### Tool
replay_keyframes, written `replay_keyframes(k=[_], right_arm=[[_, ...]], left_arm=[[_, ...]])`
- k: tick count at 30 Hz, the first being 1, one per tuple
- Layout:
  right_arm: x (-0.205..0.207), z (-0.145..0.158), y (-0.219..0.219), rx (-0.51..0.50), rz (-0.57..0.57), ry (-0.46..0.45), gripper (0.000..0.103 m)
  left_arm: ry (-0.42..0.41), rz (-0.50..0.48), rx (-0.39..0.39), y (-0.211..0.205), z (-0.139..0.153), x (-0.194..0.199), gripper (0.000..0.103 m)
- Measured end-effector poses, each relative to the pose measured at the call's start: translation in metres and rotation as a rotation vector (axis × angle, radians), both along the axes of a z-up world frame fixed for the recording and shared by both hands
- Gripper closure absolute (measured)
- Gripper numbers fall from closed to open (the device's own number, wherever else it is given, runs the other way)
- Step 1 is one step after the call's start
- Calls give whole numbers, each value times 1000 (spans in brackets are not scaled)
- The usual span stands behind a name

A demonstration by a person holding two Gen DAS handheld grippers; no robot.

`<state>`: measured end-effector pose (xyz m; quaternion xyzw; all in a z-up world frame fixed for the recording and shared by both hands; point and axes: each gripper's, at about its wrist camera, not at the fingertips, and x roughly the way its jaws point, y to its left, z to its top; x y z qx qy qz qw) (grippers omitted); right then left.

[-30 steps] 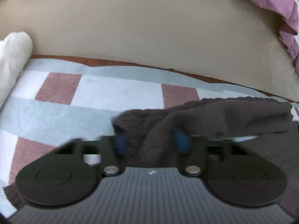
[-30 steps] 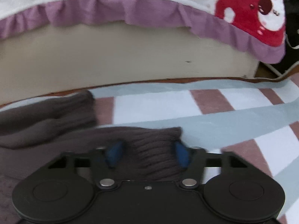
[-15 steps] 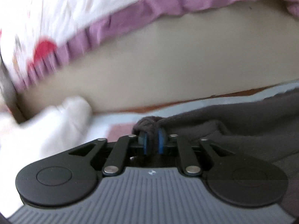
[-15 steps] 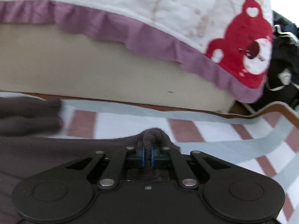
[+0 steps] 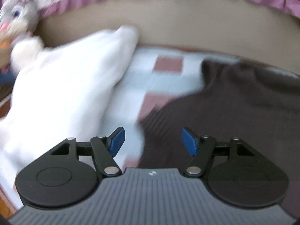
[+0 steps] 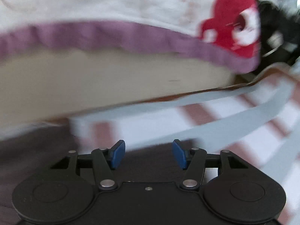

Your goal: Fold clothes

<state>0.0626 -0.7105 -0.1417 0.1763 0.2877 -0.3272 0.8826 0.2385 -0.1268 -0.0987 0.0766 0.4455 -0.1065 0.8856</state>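
both grippers spread wide and empty, left gripper [image 5: 152, 140], right gripper [image 6: 148, 153], blurred dark brown ribbed knit [image 5: 234, 108] on checked rug [image 5: 166, 64]

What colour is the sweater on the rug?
Dark brown sweater, clearest in the left wrist view.

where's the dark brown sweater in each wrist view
Left wrist: the dark brown sweater fills the right half, from the middle down past the open left tongs.
Right wrist: it lies along the lower left and runs on under the open right tongs.
Shared landmark: the beige bed base under the purple ruffle, behind the checked rug.
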Motion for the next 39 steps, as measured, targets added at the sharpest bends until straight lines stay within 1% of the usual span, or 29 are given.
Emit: replay_keyframes(k=[1, 4, 5, 6, 7, 9, 11, 13, 14, 16, 17, 18, 19, 20, 21, 22, 23, 25, 26, 27, 30, 31, 33, 34, 35, 36, 37, 38, 39], right_arm=[[5, 4, 10, 63, 69, -28, 41], [20, 14, 42, 259, 267, -90, 41], [25, 18, 56, 318, 338, -101, 41], [30, 23, 74, 356, 416, -101, 41], [34, 28, 92, 388, 496, -99, 41], [34, 38, 126, 401, 615, -79, 41], [24, 46, 160, 403, 697, -52, 41], [10, 46, 184, 418, 718, -38, 41], [4, 44, 192, 423, 716, -33, 41], [-10, 38, 208, 418, 702, -13, 41], [-16, 32, 216, 401, 686, 6, 41], [-23, 27, 224, 385, 670, 24, 41], [-29, 22, 231, 368, 655, 42, 41], [-36, 17, 239, 352, 639, 61, 41], [-39, 14, 243, 349, 633, 80, 41], [-43, 11, 248, 349, 634, 95, 41], [-47, 9, 254, 344, 633, 102, 41], [-55, 8, 261, 320, 626, 109, 41], [-57, 7, 261, 313, 617, 113, 41], [-60, 5, 261, 308, 606, 116, 41], [-67, -2, 261, 291, 572, 127, 41], [-70, -4, 260, 286, 561, 131, 41], [-70, -4, 264, 260, 560, 144, 41], [-71, -2, 266, 242, 562, 150, 41], [-72, 0, 269, 223, 563, 155, 41], [-75, 3, 270, 215, 564, 150, 41], [-79, 5, 271, 215, 563, 140, 41], [-83, 8, 271, 220, 560, 132, 41], [-87, 9, 272, 224, 556, 128, 41]], left_arm=[[25, 8, -28, 14, -1, -7, 36], [87, 14, -130, 46, -5, -27, 44], [103, 11, -164, 54, -6, -33, 49], [117, 6, -188, 59, -9, -37, 53], [130, 0, -205, 62, -12, -40, 53], [143, 8, -234, 64, -20, -43, 53], [145, 25, -274, 65, -30, -42, 52], [152, 47, -289, 63, -40, -38, 48], [156, 59, -285, 62, -45, -36, 44], [107, 38, -267, 56, -48, -36, 35], [80, 21, -249, 53, -50, -36, 27], [54, 4, -226, 49, -52, -36, 25], [22, -6, -210, 46, -54, -37, 25], [-5, -12, -201, 45, -54, -40, 30], [-30, -30, -188, 44, -53, -44, 66], [-56, -55, -171, 44, -50, -48, 84], [-106, -54, -147, 45, -42, -56, 97], [-229, -23, -87, 51, -21, -74, 98], [-294, 9, -76, 58, -10, -83, 98], [-295, 42, -87, 65, -9, -87, 98], [-194, 126, -142, 83, -19, -85, 98], [-158, 125, -130, 83, -24, -84, 98], [-97, 106, -73, 76, -36, -82, 92], [-85, 114, -47, 75, -37, -83, 86], [-76, 124, -25, 75, -38, -85, 74], [-80, 126, -25, 78, -36, -89, 62], [-86, 121, -49, 82, -33, -94, 55], [-77, 114, -88, 87, -30, -97, 51], [-63, 108, -133, 92, -27, -100, 51]])
